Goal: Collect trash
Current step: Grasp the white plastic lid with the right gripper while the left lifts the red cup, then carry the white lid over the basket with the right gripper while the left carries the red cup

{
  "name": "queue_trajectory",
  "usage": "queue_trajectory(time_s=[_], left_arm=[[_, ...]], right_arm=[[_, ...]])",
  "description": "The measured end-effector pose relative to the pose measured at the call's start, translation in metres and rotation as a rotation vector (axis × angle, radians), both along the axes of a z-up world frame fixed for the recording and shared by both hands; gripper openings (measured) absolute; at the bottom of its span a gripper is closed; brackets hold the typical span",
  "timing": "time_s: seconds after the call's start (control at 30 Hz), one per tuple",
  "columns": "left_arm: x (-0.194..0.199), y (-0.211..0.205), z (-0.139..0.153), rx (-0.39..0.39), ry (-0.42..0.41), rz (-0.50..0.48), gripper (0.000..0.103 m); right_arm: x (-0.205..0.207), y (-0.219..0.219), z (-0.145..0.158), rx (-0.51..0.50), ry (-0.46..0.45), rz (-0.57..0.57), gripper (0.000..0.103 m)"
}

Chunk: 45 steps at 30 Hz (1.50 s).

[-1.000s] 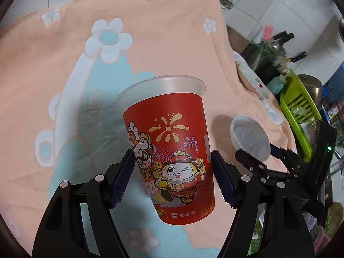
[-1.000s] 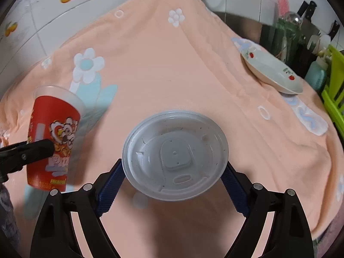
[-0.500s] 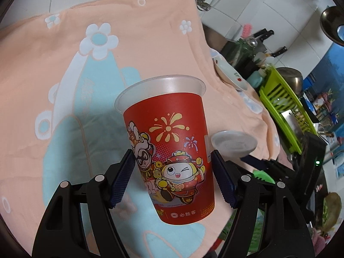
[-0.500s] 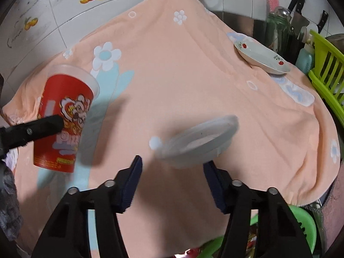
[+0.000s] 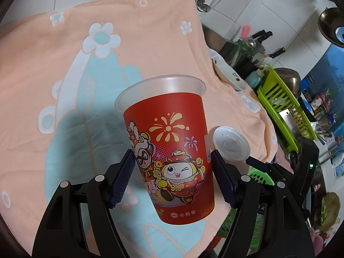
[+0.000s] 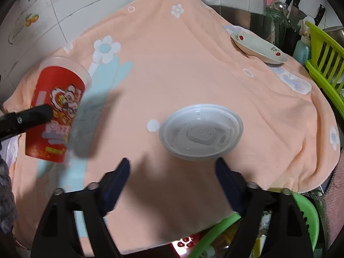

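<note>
Left hand-held gripper (image 5: pixel 173 177) is clamped on the red cup (image 5: pixel 172 148), both blue pads pressed to its sides, cup upright and lifted clear of the peach towel (image 5: pixel 139 43) covering the tabletop. Right hand-held gripper (image 6: pixel 173 177) is letting go: its jaws are opening, nothing is pinched between them, and the clear plastic lid (image 6: pixel 201 131) sits just beyond the fingertips, tilted, its rim nearest the pads but not touching them. Whether it rests on the towel or is in mid-air I cannot tell.

From the left wrist view you get the cup's cartoon print head-on and the lid (image 5: pixel 231 143) small at its right. The right wrist view shows what that one hides: a green bin (image 6: pixel 305 215) below the towel's near edge, and the cup (image 6: pixel 58 111) off to the left. A white dish (image 6: pixel 258 48) lies at the far right edge of the towel.
</note>
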<state>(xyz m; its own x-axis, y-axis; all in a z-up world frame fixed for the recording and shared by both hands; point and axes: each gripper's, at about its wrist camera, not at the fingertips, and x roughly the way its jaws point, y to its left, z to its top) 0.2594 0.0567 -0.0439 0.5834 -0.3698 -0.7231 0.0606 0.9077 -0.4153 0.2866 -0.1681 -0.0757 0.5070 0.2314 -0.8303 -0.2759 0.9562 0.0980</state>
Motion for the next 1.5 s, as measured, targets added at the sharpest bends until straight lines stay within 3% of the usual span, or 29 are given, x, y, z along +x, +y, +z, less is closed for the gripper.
queue_trajectory(time_s=[0.1,0.37,0.8,1.13,1.5], left_arm=[[0.001,0.0,-0.001,0.002,-0.001,-0.007,0.071],[0.008,0.0,-0.005,0.003,0.007,-0.018,0.071],[0.015,0.0,-0.011,0.009,0.025,-0.025,0.071],[0.004,-0.013,-0.003,0.0,-0.001,-0.067,0.07],[-0.03,-0.053,0.004,-0.011,-0.019,-0.152,0.07]], right_arm=[[0.002,-0.003,-0.005,-0.037,0.004,-0.015,0.09],[0.025,-0.013,-0.014,-0.078,0.003,-0.041,0.094],[0.055,-0.005,-0.028,-0.117,0.018,-0.044,0.091],[0.021,-0.002,-0.008,-0.105,-0.051,-0.03,0.09],[-0.047,-0.024,0.014,-0.106,-0.093,-0.042,0.091]])
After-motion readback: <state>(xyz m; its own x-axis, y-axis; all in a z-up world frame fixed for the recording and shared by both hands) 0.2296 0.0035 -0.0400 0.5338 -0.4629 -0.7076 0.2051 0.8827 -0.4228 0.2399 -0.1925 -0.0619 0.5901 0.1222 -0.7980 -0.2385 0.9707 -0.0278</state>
